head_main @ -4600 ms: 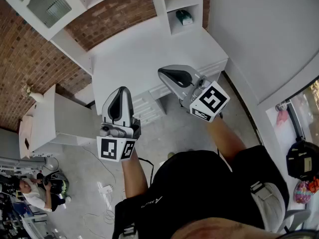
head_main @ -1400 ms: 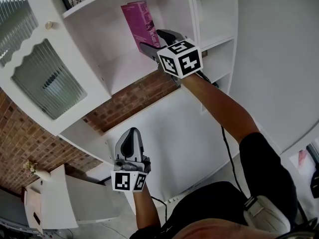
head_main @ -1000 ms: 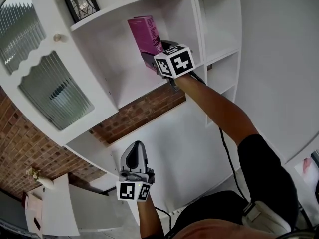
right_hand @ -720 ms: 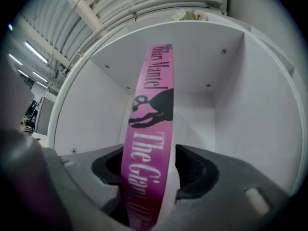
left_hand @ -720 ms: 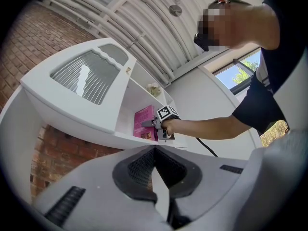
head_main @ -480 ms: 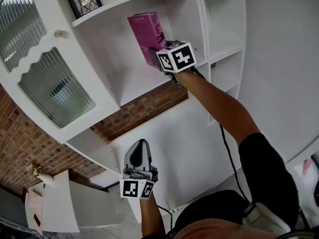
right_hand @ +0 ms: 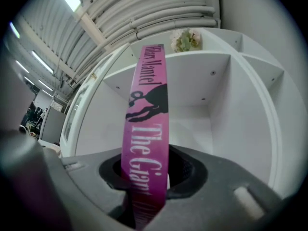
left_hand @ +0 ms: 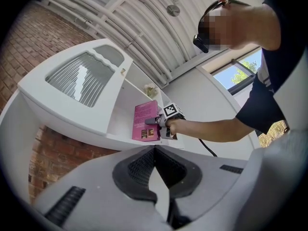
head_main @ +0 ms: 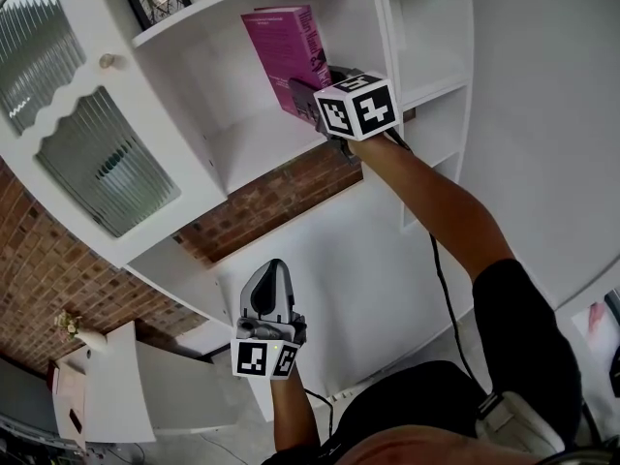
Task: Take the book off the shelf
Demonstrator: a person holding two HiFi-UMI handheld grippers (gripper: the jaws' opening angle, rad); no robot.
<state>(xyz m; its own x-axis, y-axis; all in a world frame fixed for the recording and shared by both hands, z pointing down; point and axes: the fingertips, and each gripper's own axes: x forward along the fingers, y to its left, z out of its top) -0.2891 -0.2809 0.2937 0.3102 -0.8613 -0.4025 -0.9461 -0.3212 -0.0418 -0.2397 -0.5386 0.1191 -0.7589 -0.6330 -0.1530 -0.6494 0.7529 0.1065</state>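
Jaws of the right gripper (head_main: 308, 100) have just been closing and are pinching the lower end of the pink book (head_main: 283, 48) across its spine. In the head view the book is sitting at upper centre, inside a compartment of the white shelf (head_main: 254, 148). It is standing upright, long axis vertical, spine facing out toward the gripper. At lower centre, the left gripper (head_main: 271, 271) is hovering with jaws pressed together, empty.
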